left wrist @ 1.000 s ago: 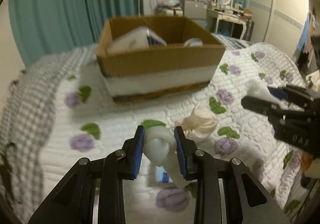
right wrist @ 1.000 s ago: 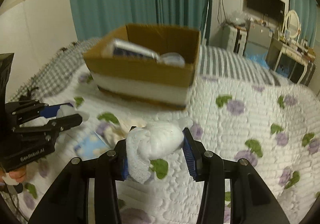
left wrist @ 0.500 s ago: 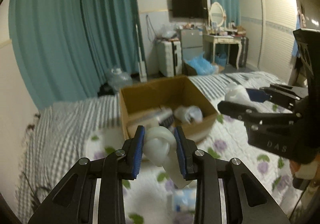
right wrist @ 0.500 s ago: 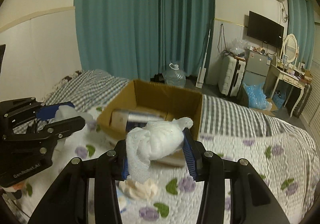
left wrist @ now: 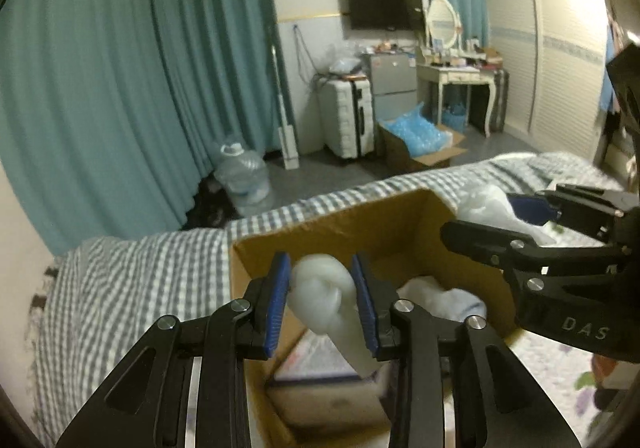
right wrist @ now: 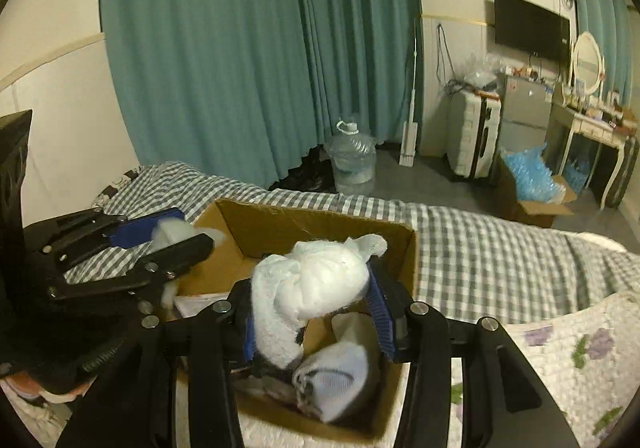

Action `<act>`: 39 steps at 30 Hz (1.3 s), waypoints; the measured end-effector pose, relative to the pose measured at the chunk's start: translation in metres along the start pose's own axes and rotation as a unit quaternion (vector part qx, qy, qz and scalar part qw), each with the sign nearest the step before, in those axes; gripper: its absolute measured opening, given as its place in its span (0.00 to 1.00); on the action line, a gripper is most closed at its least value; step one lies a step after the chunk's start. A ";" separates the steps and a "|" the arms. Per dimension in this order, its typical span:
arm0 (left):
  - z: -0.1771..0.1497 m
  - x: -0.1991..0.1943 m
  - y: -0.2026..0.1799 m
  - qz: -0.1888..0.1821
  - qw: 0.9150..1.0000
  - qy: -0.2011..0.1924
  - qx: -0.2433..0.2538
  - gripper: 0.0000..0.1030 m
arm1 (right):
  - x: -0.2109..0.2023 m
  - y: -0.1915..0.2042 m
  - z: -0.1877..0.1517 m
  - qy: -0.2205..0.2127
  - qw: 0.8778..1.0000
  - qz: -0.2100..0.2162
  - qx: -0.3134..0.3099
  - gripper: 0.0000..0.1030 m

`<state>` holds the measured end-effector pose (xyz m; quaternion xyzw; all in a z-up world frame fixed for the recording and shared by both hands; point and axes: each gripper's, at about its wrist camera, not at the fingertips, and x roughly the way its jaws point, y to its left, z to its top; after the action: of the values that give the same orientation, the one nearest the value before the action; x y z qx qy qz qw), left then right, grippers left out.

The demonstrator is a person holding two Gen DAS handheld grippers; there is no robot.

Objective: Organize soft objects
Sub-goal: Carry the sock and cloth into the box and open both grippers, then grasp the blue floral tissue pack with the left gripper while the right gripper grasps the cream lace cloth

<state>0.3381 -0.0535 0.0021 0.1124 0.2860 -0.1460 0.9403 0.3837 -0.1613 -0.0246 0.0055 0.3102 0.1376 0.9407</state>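
Observation:
My left gripper is shut on a knotted white cloth roll and holds it over the open cardboard box on the bed. My right gripper is shut on a rolled white towel bundle, also above the box. Inside the box lie a white-and-blue sock bundle, a white cloth and a flat packet. Each gripper shows in the other's view: the right gripper at the right, the left gripper at the left.
The bed carries a grey checked sheet and a floral quilt. Beyond it stand teal curtains, a water jug, a white suitcase, a box of blue bags and a dressing table.
Both grippers have moved forward with their bundles, from short of the box to right over its opening. The box now fills the lower part of both views.

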 end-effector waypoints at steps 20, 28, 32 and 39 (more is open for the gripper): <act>0.016 -0.114 0.018 0.080 0.992 -0.077 -0.062 0.85 | -0.121 -0.015 0.008 -0.059 0.994 -0.089 0.009 0.96; 0.019 -0.230 0.006 0.077 0.983 -0.155 -0.066 0.86 | -0.236 0.031 0.016 -0.111 0.988 -0.102 -0.036 0.99; 0.008 -0.264 0.001 0.082 0.979 -0.171 -0.071 0.86 | -0.273 0.047 0.006 -0.127 0.986 -0.099 -0.049 0.99; -0.029 -0.277 -0.017 0.106 0.980 -0.149 -0.081 0.86 | -0.283 0.058 -0.030 -0.114 0.988 -0.079 -0.065 0.99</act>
<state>0.0978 -0.0020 0.1342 0.0430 0.1401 -0.0366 0.9885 0.1339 -0.1823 0.1217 -0.0649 0.1902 0.0816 0.9762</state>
